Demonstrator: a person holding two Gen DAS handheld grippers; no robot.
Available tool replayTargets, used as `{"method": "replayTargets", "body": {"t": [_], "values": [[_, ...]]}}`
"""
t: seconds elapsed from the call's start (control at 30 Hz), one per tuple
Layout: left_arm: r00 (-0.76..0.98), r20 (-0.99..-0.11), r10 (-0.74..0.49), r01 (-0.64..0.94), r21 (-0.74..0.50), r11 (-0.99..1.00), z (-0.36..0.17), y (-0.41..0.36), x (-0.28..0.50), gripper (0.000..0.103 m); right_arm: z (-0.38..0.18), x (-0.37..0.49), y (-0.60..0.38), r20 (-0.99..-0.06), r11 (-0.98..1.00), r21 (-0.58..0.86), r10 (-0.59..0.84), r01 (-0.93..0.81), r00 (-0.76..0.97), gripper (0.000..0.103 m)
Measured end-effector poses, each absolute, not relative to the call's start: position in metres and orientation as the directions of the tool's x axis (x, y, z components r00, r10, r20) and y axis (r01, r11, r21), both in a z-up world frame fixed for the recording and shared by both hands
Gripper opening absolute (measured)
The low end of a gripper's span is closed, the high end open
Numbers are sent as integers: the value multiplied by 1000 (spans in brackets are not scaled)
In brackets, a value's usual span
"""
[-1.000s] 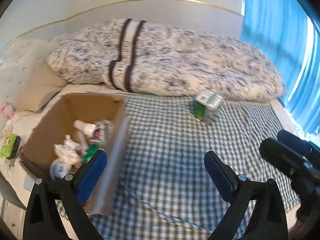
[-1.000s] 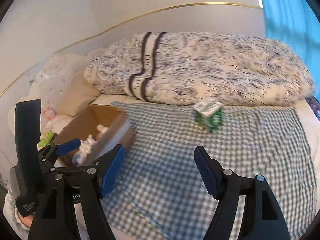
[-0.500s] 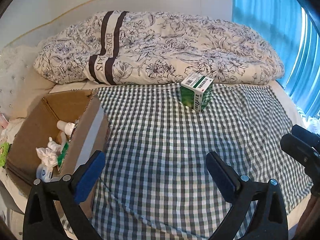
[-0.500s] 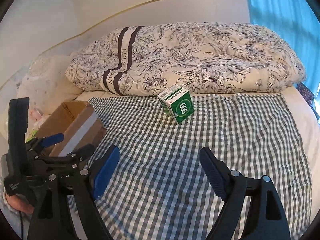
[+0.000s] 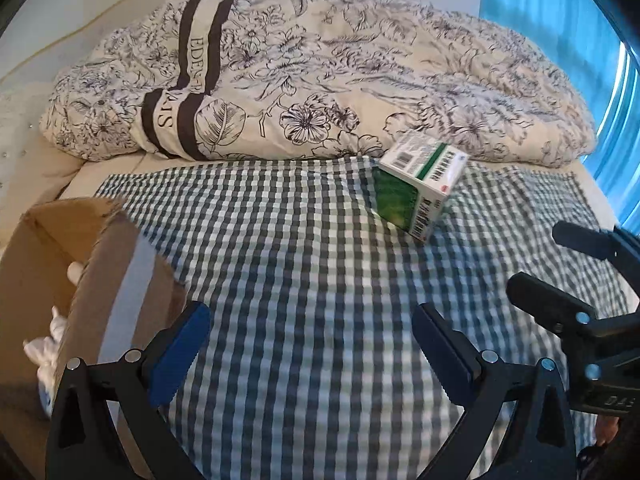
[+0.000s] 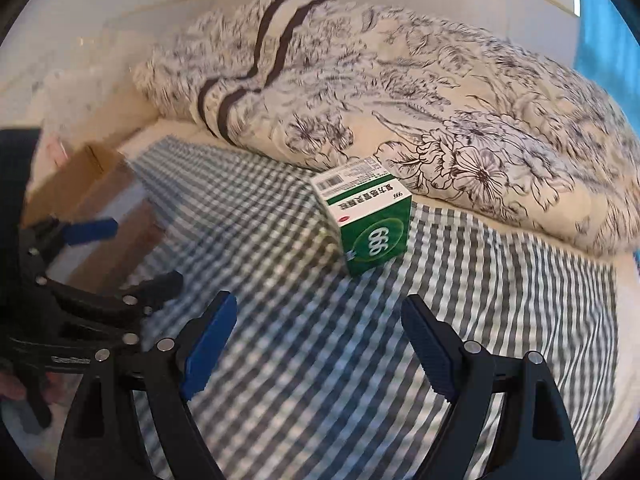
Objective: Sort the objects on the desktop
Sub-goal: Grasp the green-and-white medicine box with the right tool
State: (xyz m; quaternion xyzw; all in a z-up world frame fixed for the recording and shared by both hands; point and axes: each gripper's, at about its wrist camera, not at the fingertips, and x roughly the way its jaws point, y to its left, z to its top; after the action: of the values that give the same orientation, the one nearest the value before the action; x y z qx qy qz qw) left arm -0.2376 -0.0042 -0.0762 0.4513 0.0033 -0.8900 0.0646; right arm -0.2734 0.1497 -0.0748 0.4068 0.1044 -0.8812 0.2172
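A green and white medicine box [image 5: 420,190] [image 6: 366,220] stands on the checked cloth [image 5: 312,280] just in front of the duvet. My right gripper [image 6: 316,336] is open and empty, a short way before the box and slightly left of it. Farther back hovers my left gripper [image 5: 308,340], open and empty over the cloth, with the box ahead to its right. A cardboard box [image 5: 52,280] [image 6: 92,184] sits at the cloth's left edge, with white crumpled items inside. Each gripper shows at the side of the other's view.
A rolled floral duvet [image 5: 320,72] [image 6: 420,100] runs across the back of the bed. Blue curtains [image 5: 560,12] hang at the right. The checked cloth [image 6: 320,340] spreads flat between the grippers and the medicine box.
Both grippers have moved forward toward the medicine box, which looks larger now. The cardboard box has slid to the left edge of both views. Both stay open.
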Motion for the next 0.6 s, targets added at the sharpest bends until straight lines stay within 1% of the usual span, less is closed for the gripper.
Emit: {"method": "replayTargets", "body": {"t": [0.23, 0.43, 0.6], "values": [[-559, -821, -115, 135, 47, -990, -101, -15, -279, 103, -103, -328, 150, -786, -879, -22, -279, 476, -552, 84], [-534, -836, -127, 149, 55, -987, -122, -22, -291, 103, -122, -363, 144, -808, -860, -80, -241, 505, -538, 84], [-502, -856, -127, 155, 56, -986, -136, -28, -295, 103, -128, -381, 130, -817, -821, -114, -242, 559, -523, 84]]}}
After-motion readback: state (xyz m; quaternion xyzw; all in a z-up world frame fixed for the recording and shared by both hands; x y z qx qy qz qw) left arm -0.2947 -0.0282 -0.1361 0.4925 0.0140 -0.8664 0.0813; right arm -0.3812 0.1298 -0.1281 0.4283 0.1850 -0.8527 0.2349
